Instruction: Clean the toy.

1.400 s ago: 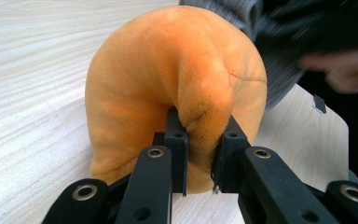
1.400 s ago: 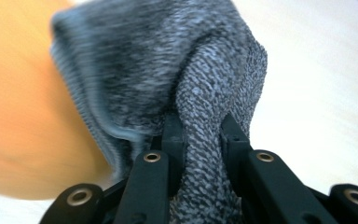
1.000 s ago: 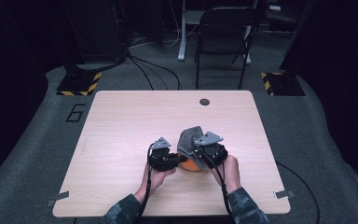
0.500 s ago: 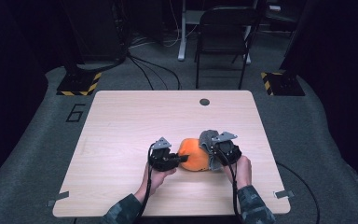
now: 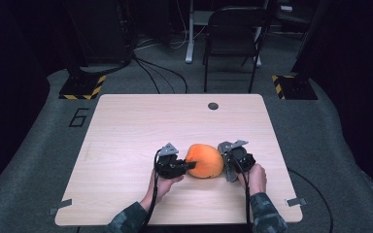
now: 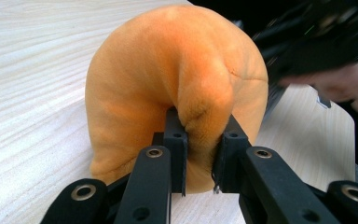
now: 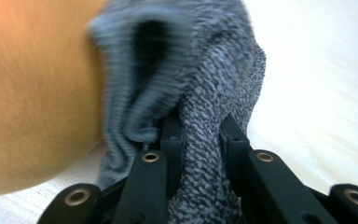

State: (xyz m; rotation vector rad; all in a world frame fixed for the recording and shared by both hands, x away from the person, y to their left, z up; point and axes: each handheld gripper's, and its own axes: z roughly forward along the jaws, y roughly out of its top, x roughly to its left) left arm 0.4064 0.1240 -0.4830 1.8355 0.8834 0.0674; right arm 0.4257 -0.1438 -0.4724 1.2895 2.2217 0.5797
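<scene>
A soft orange plush thing [image 5: 204,160] lies on the wooden table [image 5: 141,126] near the front edge, between my two grippers. My left gripper [image 5: 187,166] is at its left side, shut on a pinched fold of the orange plush [image 6: 177,70]; the left gripper's [image 6: 200,135] pads press into that fold. My right gripper [image 5: 228,162] is at the plush's right side, shut on a bunched grey knit fabric [image 7: 214,60]. The right gripper [image 7: 200,128] holds the fabric just beside the orange plush [image 7: 32,93]. The grey fabric [image 5: 228,171] hangs by the right hand.
A small dark round disc [image 5: 213,106] sits near the table's far edge. A folding chair [image 5: 233,39] stands behind the table, with cables on the floor. My right hand and its gripper [image 6: 340,88] appear blurred in the left gripper view.
The right gripper has moved right and down, drawing the grey fabric off the top of the orange plush, which is now uncovered. The left gripper has stayed put.
</scene>
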